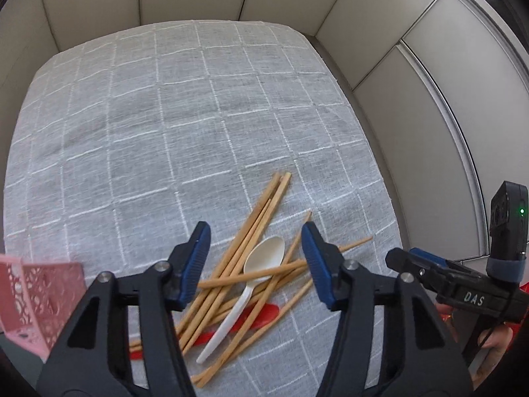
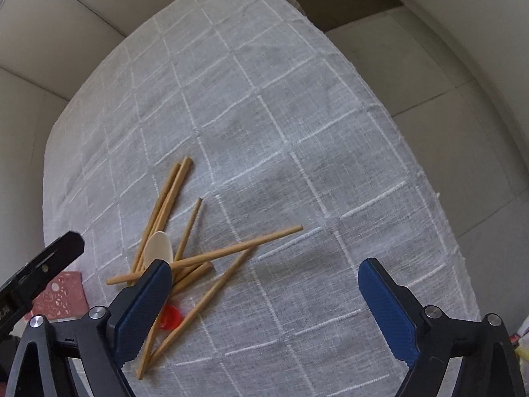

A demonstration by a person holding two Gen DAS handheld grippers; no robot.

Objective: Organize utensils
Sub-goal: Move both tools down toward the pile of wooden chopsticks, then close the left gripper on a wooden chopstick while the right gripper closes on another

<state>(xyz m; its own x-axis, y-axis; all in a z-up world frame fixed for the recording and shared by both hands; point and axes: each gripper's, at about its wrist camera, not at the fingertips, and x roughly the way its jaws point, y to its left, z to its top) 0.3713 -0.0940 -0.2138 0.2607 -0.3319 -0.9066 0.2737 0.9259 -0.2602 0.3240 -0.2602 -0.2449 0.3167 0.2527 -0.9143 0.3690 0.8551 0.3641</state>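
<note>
— Though hovering low over the pile, gripped nothing: left gripper (image 1: 256,263), blue pads (image 1: 195,264) spread wide apart, straddling the heap from above.

— And nearest in that view?

— Pink perforated basket (image 1: 39,297) at the near left corner, apart from the heap. Then the red spoon (image 1: 261,314), lying flat beneath the sticks, mostly covered.

— Crossed over it?

— White plastic spoon (image 1: 254,271), bowl pointing far, handle running near and left, pinned under one wooden chopstick and resting on others. Wooden chopsticks (image 1: 264,211) fanned out loosely, several reaching far and right, a few angled off to the right edge of the pile.

— On the other side?

— Right gripper (image 2: 264,297), fingers likewise wide apart, clamped on nothing; left pad (image 2: 145,311) overlapping the near end of the pile in its own view, contact impossible to judge. Seen from the left wrist as a black body low at the right (image 1: 463,284).

— Underneath everything?

— Grey tablecloth (image 1: 198,115) with a white grid, stretching to the far edge. Past that, beige floor tiles (image 2: 413,76).
</note>
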